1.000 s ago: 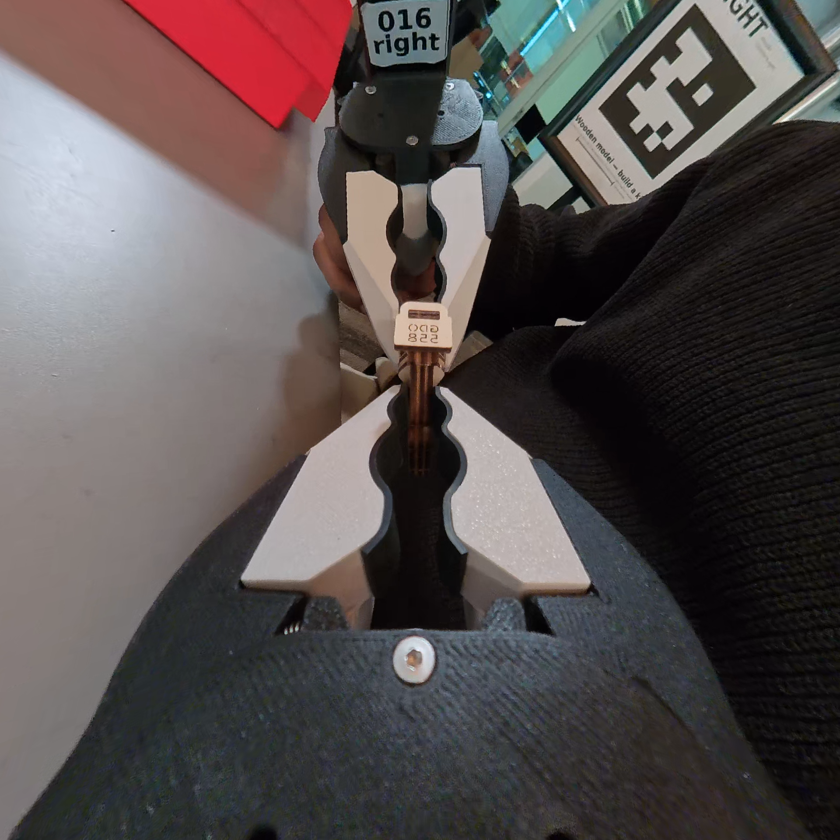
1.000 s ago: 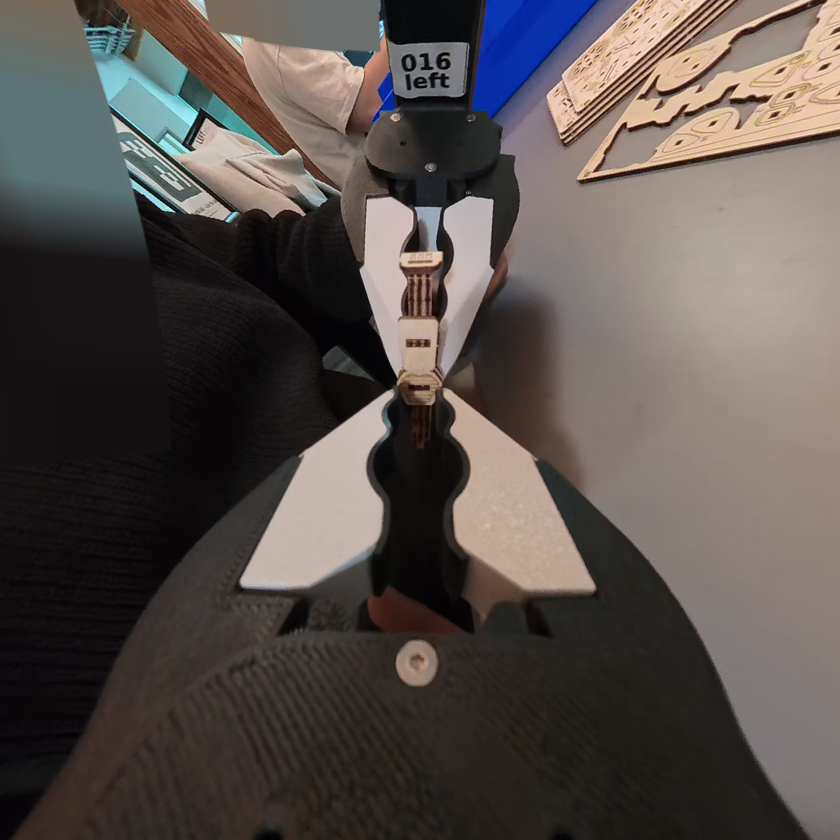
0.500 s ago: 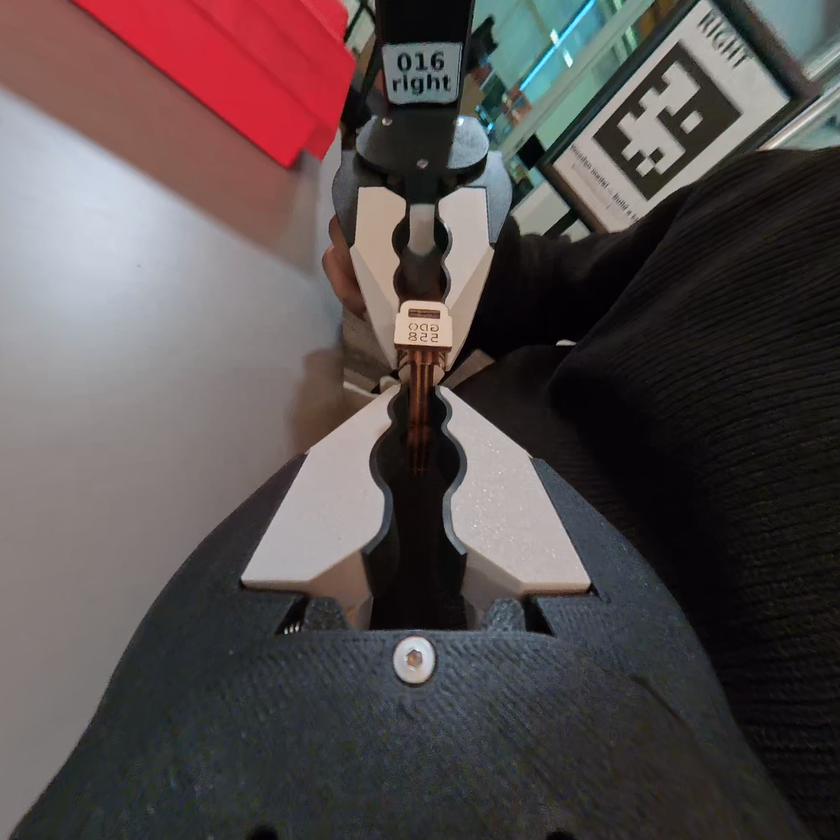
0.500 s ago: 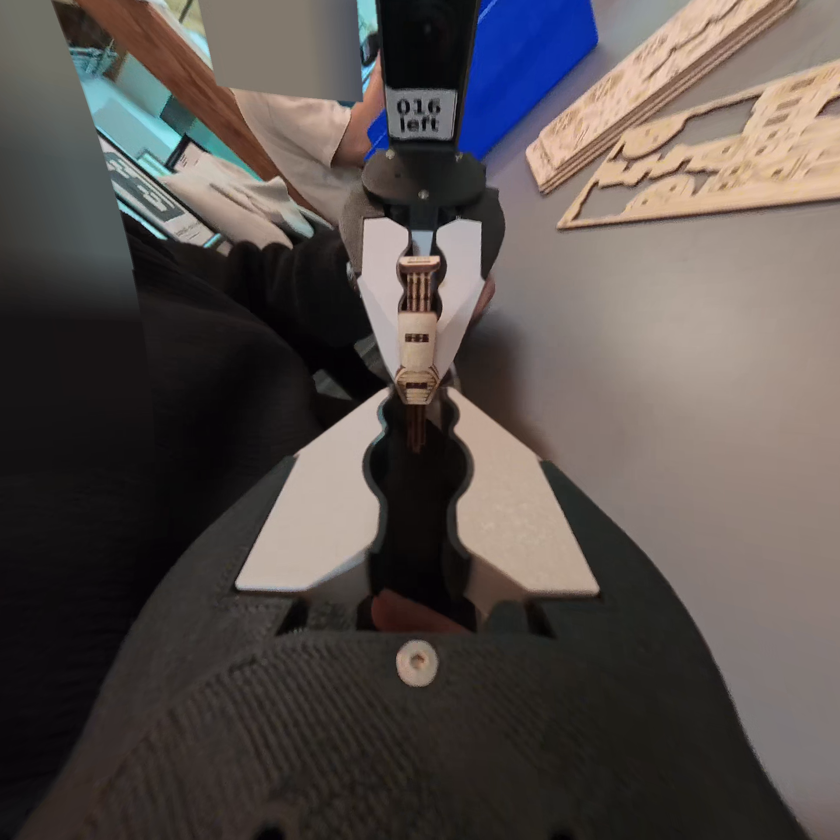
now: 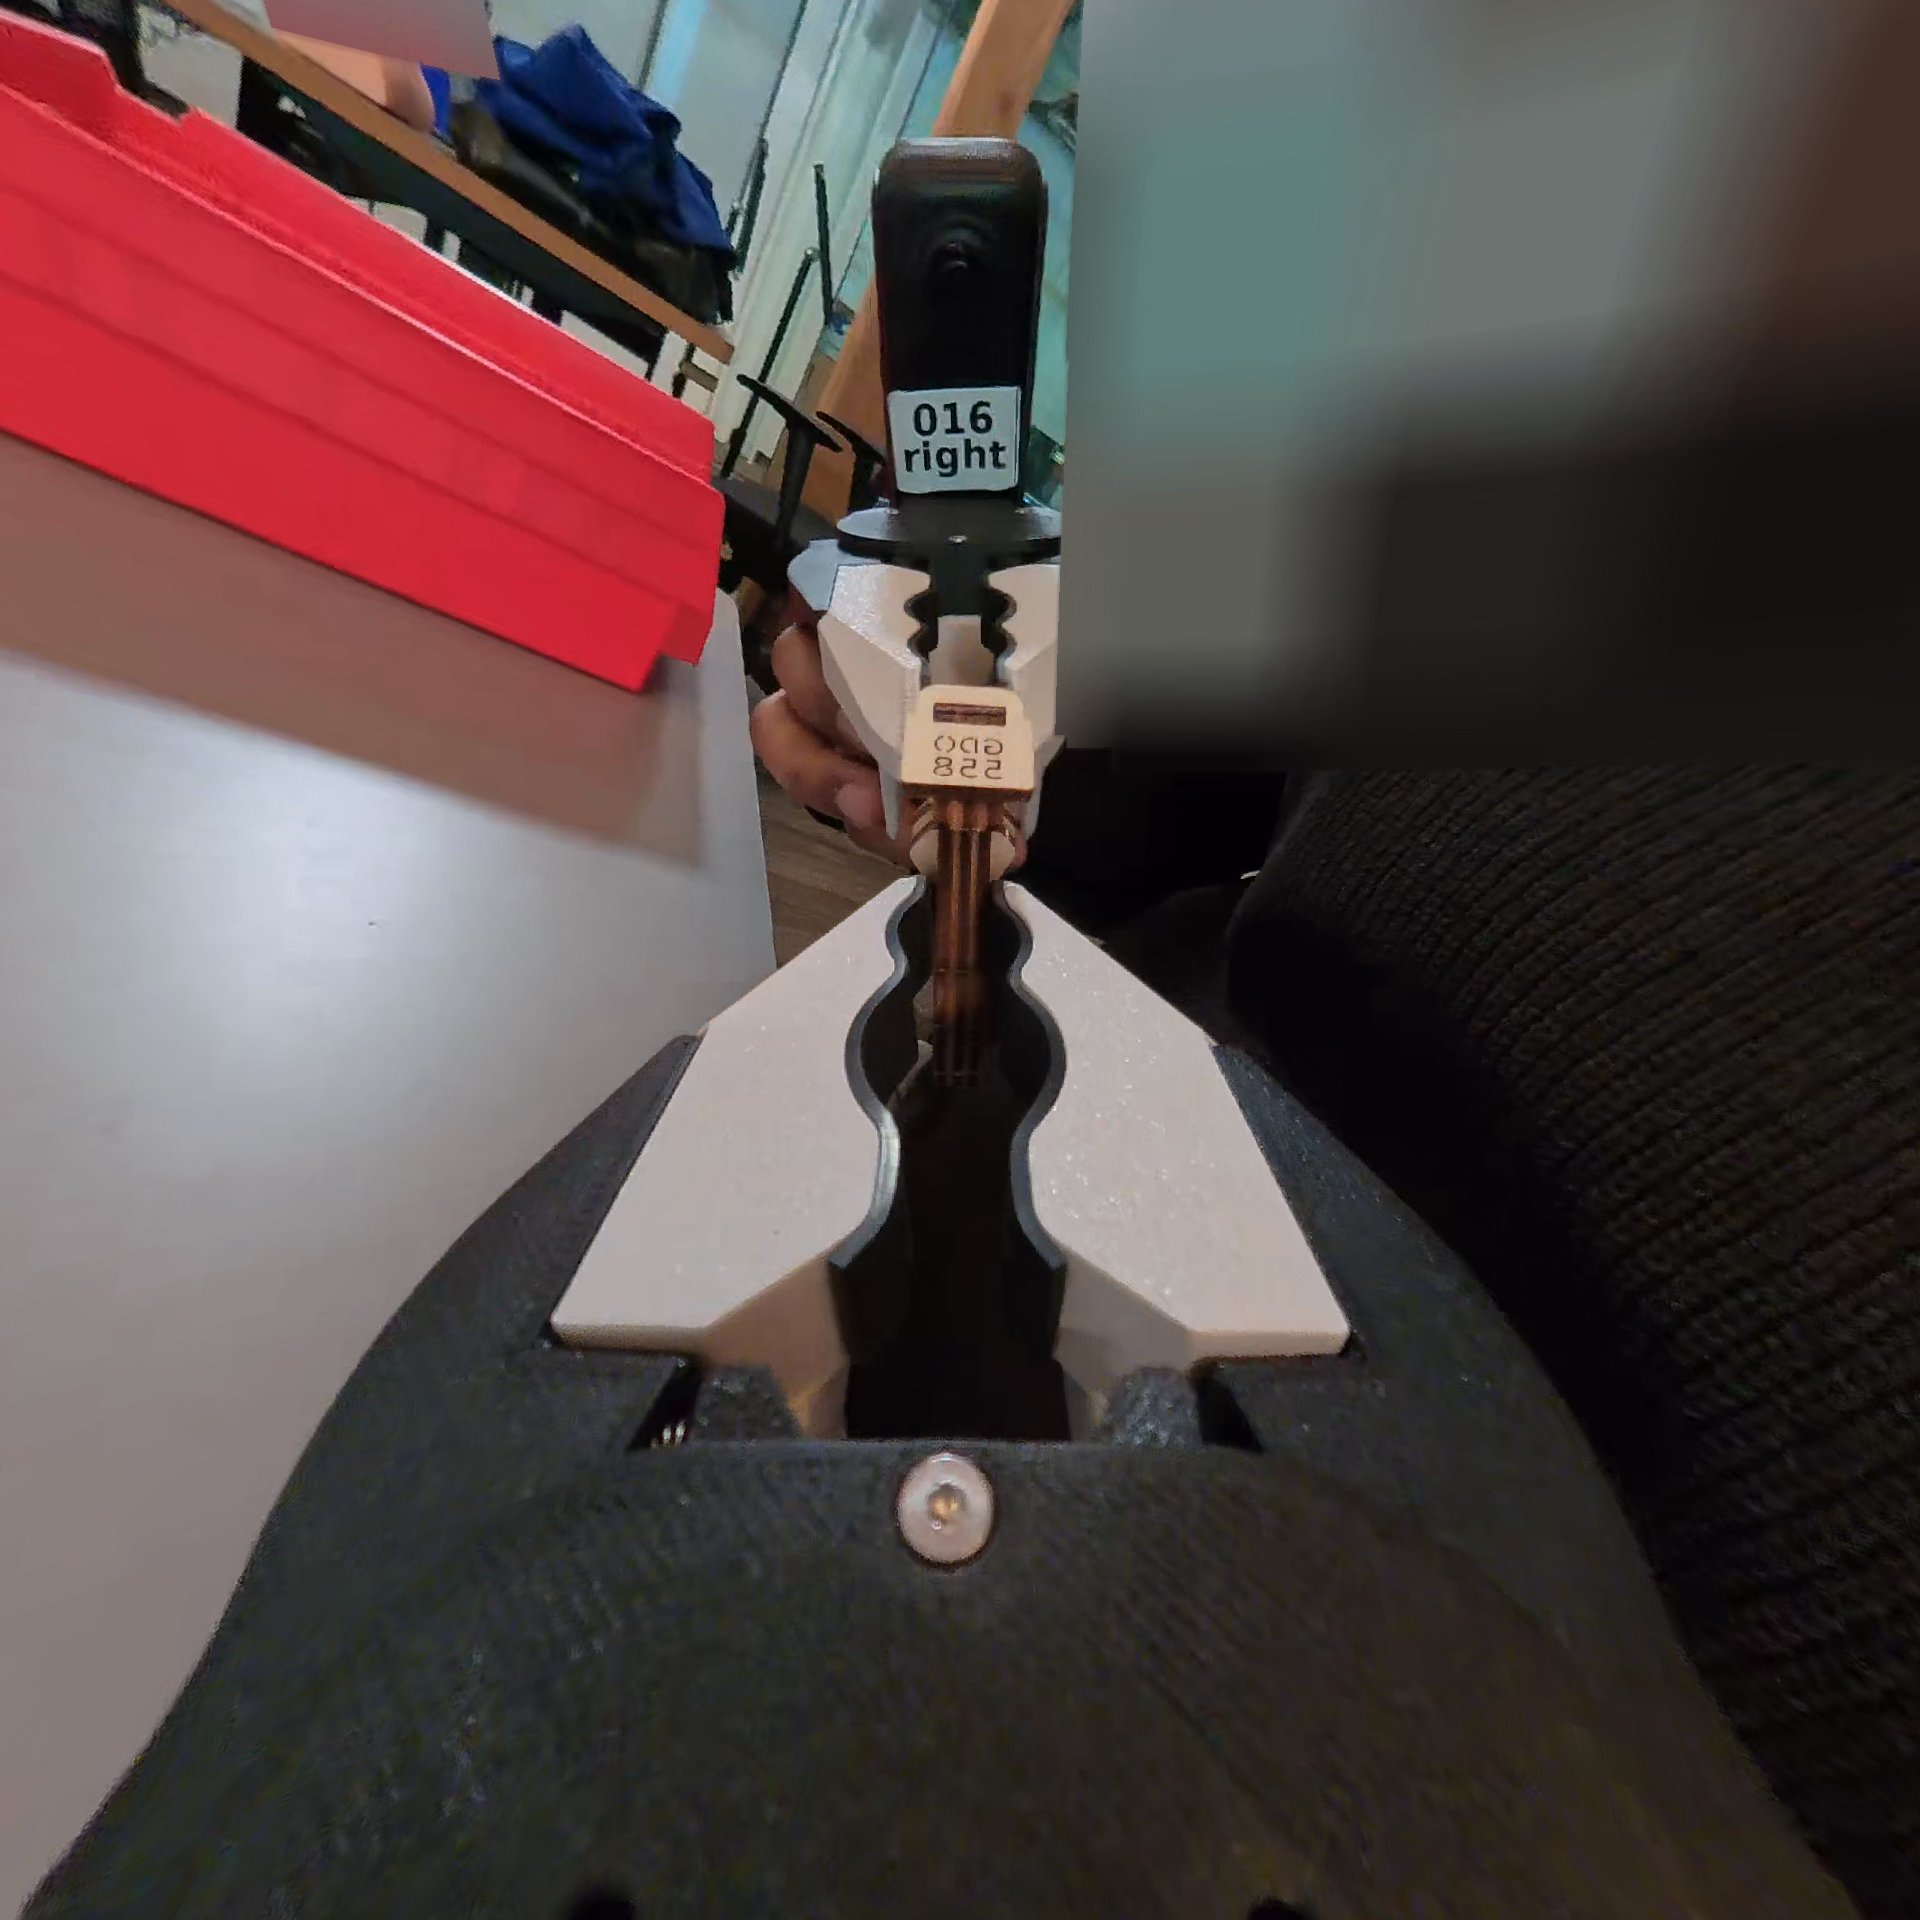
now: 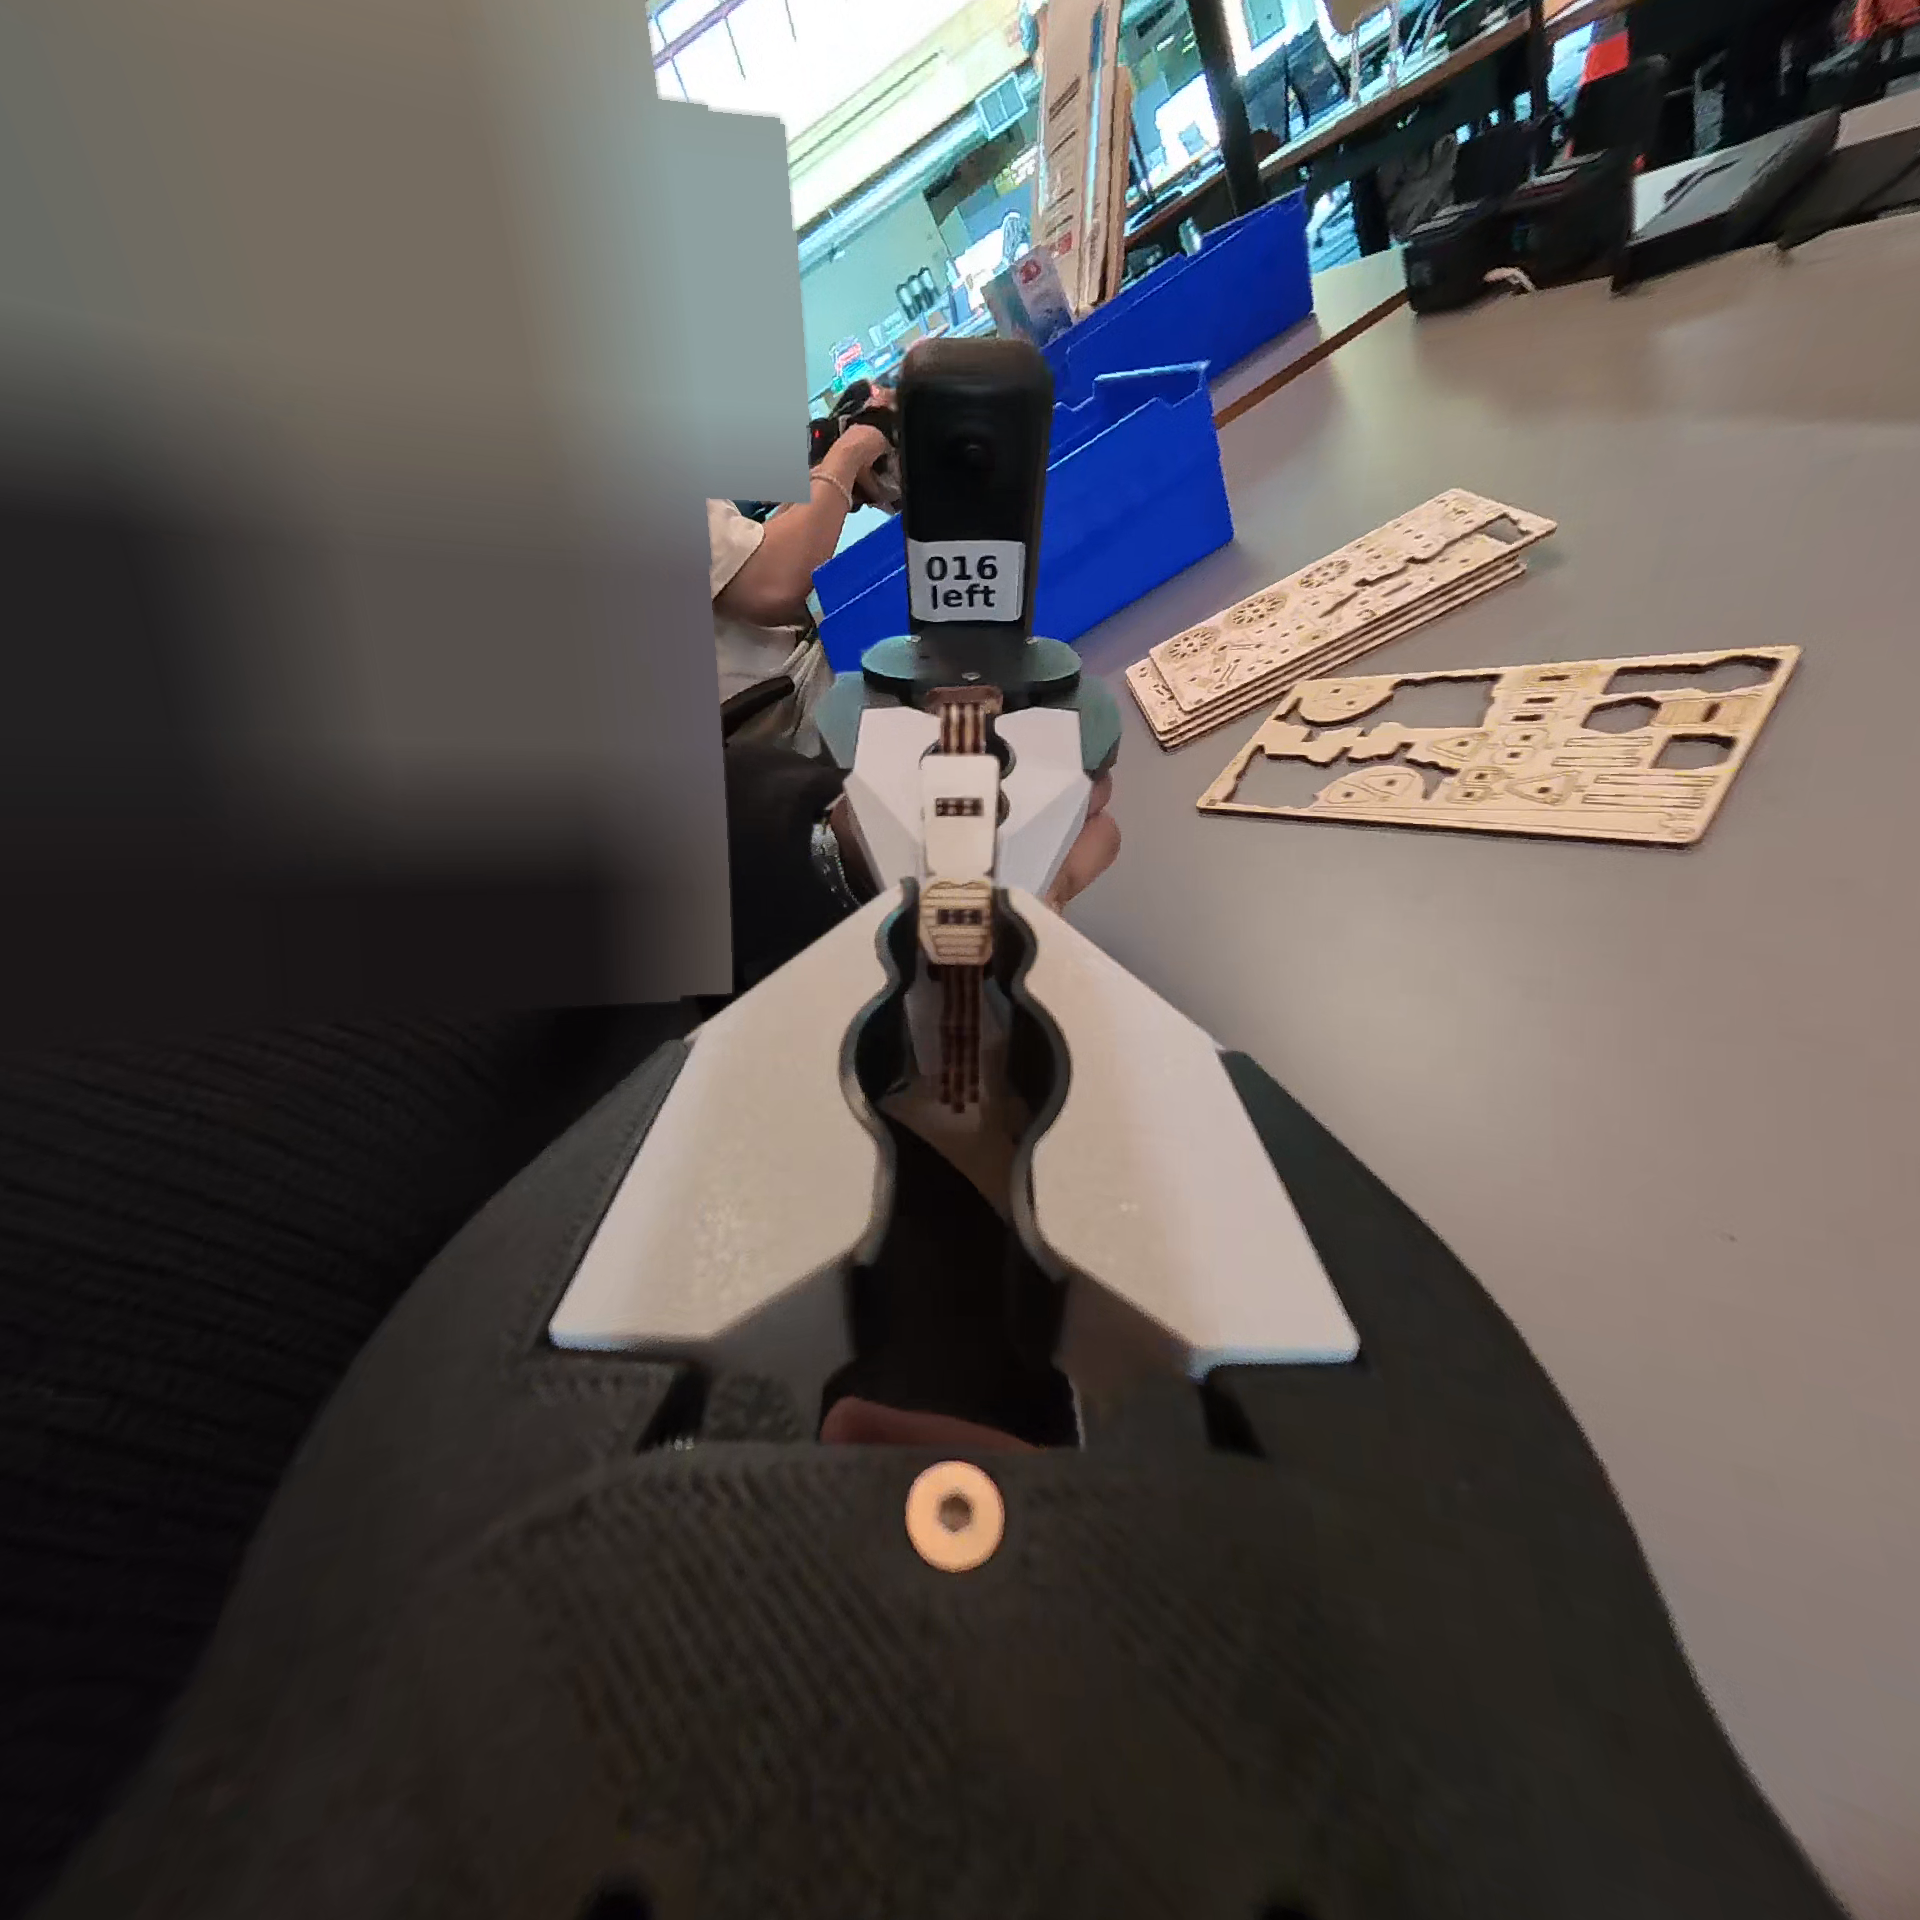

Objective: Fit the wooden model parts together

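A small wooden model assembly (image 5: 966, 753) of layered plywood strips with flat cap pieces is held in the air between both grippers, which face each other tip to tip. My left gripper (image 5: 961, 896) is shut on the strip end of it. My right gripper (image 6: 961, 906) is shut on the other end, at an engraved cap piece (image 6: 958, 925). The right gripper also shows in the left wrist view (image 5: 961, 862), and the left gripper in the right wrist view (image 6: 964, 883). The assembly's middle is partly hidden by the fingers.
A grey table (image 5: 312, 1039) carries red bins (image 5: 312, 416) on the left. On its other side lie a stack of wooden part sheets (image 6: 1340, 613), a punched-out sheet (image 6: 1507, 748) and blue bins (image 6: 1132, 499). A black knit sleeve (image 5: 1610, 1143) is close by. Less than 4 cm separates the two grippers' tips.
Both grippers have swung together with the assembly held between them, so the views now look more level across the table into the room. Neither grip has changed.
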A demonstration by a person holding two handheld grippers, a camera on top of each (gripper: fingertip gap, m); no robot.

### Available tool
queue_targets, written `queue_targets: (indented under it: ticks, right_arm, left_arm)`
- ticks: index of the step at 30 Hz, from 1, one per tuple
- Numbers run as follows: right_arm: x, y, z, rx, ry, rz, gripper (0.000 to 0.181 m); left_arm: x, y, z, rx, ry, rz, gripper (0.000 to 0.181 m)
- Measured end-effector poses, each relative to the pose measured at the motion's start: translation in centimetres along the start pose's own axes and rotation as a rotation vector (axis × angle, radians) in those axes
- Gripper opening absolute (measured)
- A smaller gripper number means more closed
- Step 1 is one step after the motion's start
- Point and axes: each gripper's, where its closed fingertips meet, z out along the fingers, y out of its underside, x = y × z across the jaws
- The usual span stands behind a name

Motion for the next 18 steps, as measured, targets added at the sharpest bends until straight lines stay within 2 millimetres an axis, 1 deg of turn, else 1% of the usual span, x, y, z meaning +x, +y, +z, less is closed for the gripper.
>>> queue_targets:
  ticks: [2, 6, 11, 13, 18]
  right_arm:
    - [-0.46, 0.28, 0.32, -0.016, 0.003, -0.024, 0.015]
    - [-0.63, 0.44, 0.46, -0.034, 0.031, -0.071, 0.015]
    - [-0.97, 0.07, 0.22, -0.02, 0.004, -0.04, 0.013]
    - [-0.83, -0.18, 0.02, -0.012, 0.009, -0.037, 0.012]
    - [-0.64, 0.55, 0.17, -0.051, 0.012, -0.043, 0.008]
  left_arm:
    - [0.14, -0.24, -0.02, 0.019, 0.01, 0.006, 0.007]
    - [0.21, -0.23, -0.06, 0.022, 0.021, 0.014, 0.006]
    - [0.28, -0.17, 0.07, 0.016, 0.034, 0.014, 0.006]
    - [0.39, -0.09, 0.14, 0.014, 0.044, 0.01, 0.006]
    - [0.46, 0.13, 0.32, -0.002, 0.046, 0.013, 0.006]
